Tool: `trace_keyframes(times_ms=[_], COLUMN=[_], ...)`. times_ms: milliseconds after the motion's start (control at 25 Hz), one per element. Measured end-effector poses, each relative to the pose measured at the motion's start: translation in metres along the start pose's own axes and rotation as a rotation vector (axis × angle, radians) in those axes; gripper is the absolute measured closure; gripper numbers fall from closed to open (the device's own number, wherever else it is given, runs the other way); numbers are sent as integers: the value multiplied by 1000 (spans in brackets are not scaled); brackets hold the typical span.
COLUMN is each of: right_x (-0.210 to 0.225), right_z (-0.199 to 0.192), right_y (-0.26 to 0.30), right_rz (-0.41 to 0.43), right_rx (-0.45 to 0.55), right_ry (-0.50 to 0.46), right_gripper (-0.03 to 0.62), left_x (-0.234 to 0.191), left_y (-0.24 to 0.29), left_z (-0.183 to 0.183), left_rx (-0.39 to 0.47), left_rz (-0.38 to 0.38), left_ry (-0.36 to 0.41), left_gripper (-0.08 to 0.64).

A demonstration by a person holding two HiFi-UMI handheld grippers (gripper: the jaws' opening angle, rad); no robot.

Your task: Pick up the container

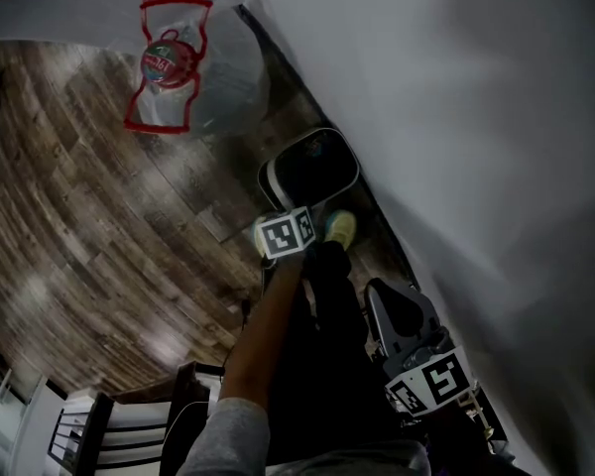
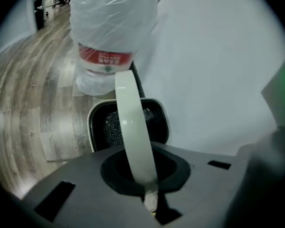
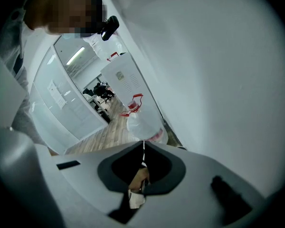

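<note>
Risk: thin handle (image 2: 133, 127) may slip from left tool (image 2: 149, 194) pinching it; container (image 2: 104, 127) could swing into jug (image 2: 111, 32), upper frame. Right tool (image 3: 141, 177) pressed together, empty.

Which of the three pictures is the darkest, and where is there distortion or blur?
Head view: darkest, with soft sheen on the wood floor. Left gripper view: strong wide-angle bending, black corners; the white band near the lens looks soft, the water jug clearer. Right gripper view: the same round distortion, brighter, the wall washed pale.
</note>
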State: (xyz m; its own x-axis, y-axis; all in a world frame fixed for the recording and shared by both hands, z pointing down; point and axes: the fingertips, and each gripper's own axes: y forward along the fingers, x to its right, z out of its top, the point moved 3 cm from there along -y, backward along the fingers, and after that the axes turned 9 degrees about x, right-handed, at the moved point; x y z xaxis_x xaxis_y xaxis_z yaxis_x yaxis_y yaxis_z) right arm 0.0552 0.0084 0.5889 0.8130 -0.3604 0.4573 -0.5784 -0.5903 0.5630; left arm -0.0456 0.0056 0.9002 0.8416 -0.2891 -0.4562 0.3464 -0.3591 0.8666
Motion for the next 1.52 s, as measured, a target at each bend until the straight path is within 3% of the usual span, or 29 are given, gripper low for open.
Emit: trace_keyframes(times_ms=[200,280,480,760,1080,1320,1520], right_x=[3,3,-2,-13,-28,-48,-59], right_z=[13,18,26,31,57,103,136], right_y=[-5,-6,-6,-4,-21,-49,-74], right_rz=[-15,-20,-23,-7,4,-4,-23], right_rx=[3,8,15,11,19,65,108], right_ry=[-12,-17,-27,-54,-83,-158,-213], right_gripper=[566,566,566,566,566,566,566], left_x=[2,11,17,-2,-5,5,23], left_y=[-4,-5,-13,-39,-98,-158,-208], left_z=[-2,5,9,1,-8,21,33], left_rx=[-12,2,-25,-49,-73,-32,-19], left_rz=[18,16,48,73,97,84,74], left_ry=[-73,-47,113,107,117,59,89], left_gripper=[546,547,546,546,546,546,546])
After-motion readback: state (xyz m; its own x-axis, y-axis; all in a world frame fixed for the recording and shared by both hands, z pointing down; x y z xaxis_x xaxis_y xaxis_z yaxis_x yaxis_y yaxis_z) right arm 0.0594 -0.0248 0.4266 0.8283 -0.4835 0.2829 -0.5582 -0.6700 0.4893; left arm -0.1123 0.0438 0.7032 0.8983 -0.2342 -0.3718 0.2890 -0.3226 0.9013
